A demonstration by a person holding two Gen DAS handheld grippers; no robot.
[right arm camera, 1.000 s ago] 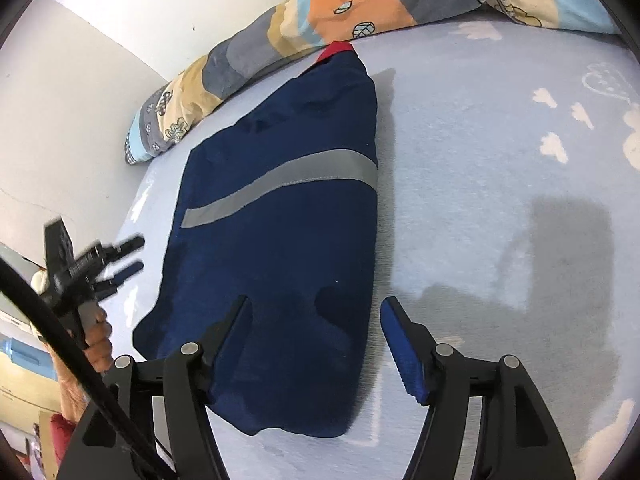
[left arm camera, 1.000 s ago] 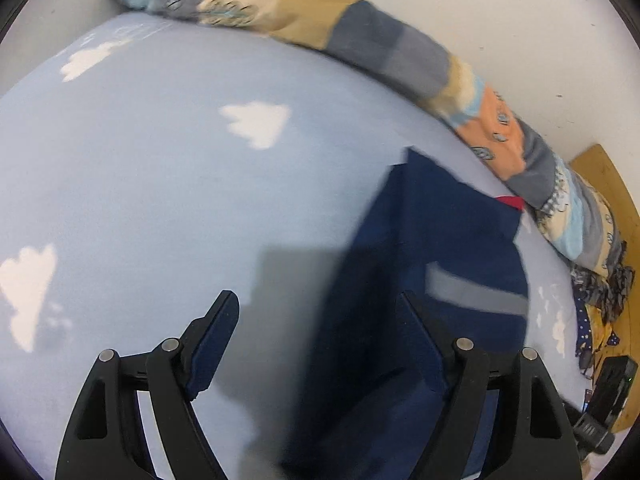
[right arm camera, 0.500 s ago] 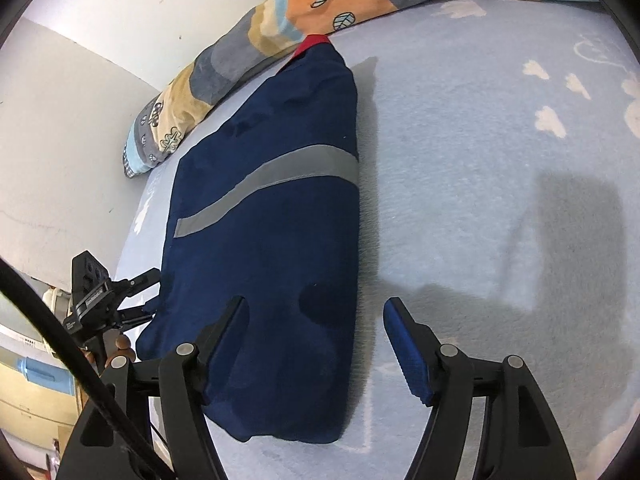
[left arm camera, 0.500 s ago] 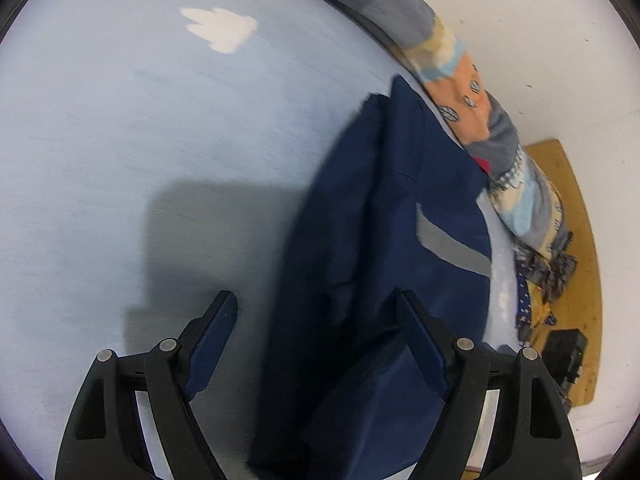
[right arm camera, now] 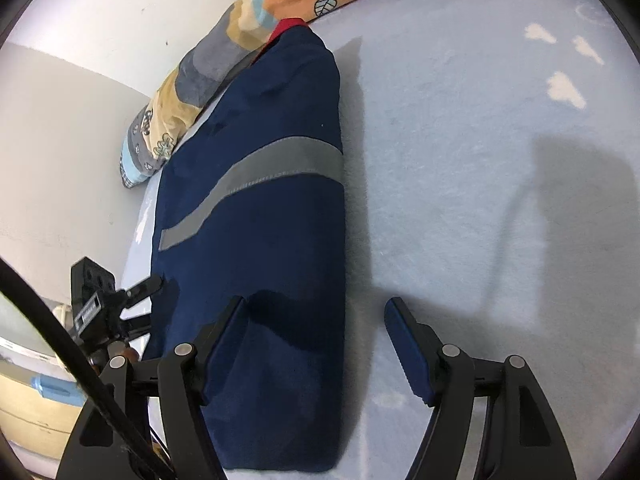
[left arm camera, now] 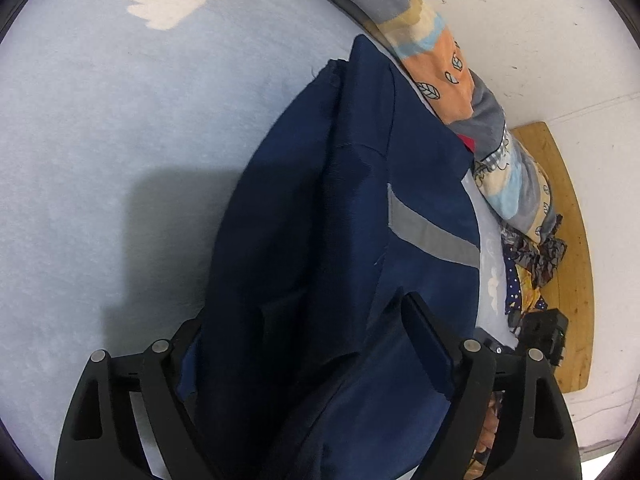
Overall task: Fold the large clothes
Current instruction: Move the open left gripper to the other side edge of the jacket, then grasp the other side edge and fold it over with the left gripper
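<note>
Left wrist: navy garment apparently lies between opening tool fingers.

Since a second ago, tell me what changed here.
Both tools came down toward the near end of the folded navy garment. The left tool now straddles the cloth, jaws opening. The right tool spans its right edge, jaws also opening, gripping nothing. The garment, the bedsheet and the patterned quilt stayed put.

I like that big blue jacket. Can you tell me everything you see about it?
The jacket is dark navy cloth with one grey band across it and a bit of red at its far end. It lies folded long and narrow on the light blue cloud sheet, its far end by the patterned quilt.
</note>
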